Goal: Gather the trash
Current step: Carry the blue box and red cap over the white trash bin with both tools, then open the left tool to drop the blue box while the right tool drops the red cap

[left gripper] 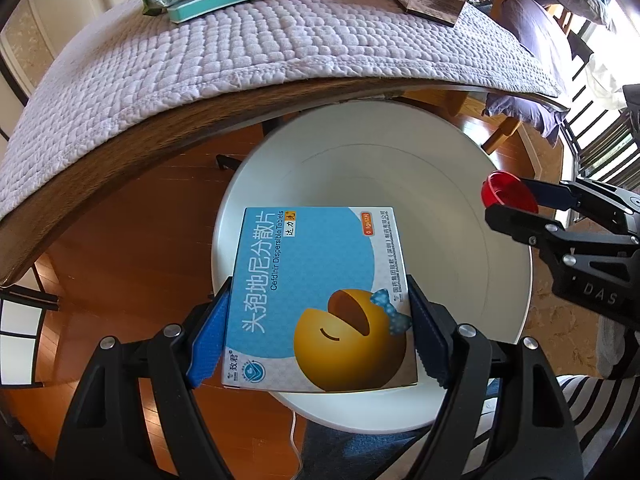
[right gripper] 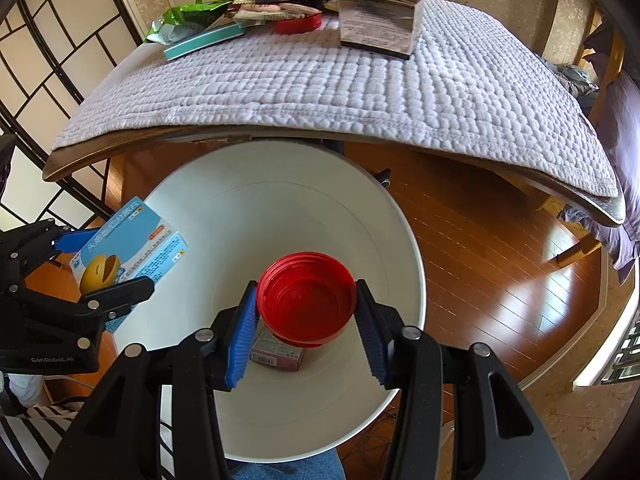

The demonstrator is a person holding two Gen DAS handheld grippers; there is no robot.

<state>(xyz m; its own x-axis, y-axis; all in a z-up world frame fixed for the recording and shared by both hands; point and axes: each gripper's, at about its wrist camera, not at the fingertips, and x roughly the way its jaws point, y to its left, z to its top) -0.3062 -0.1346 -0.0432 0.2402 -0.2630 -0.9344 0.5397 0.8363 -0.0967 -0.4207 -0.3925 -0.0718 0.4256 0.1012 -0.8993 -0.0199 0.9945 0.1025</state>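
My left gripper (left gripper: 318,322) is shut on a blue medicine box (left gripper: 320,300) with a yellow cartoon face, held over the near rim of a white round bin (left gripper: 500,216). My right gripper (right gripper: 306,316) is shut on a red plastic lid (right gripper: 307,298), held above the bin's (right gripper: 224,220) open mouth. A small pinkish carton (right gripper: 280,354) lies at the bin's bottom. The right gripper (left gripper: 516,206) with the red lid (left gripper: 506,191) shows at the right of the left wrist view; the left gripper (right gripper: 102,264) with the box (right gripper: 128,240) shows at the left of the right wrist view.
Behind the bin stands a table under a quilted lilac cloth (right gripper: 320,80), its edge overhanging the bin. At its far side lie more litter: a teal flat box (right gripper: 204,40), green packets (right gripper: 180,20), another red lid (right gripper: 298,24), a silver-brown box (right gripper: 376,24). Wooden floor (right gripper: 480,248) surrounds the bin.
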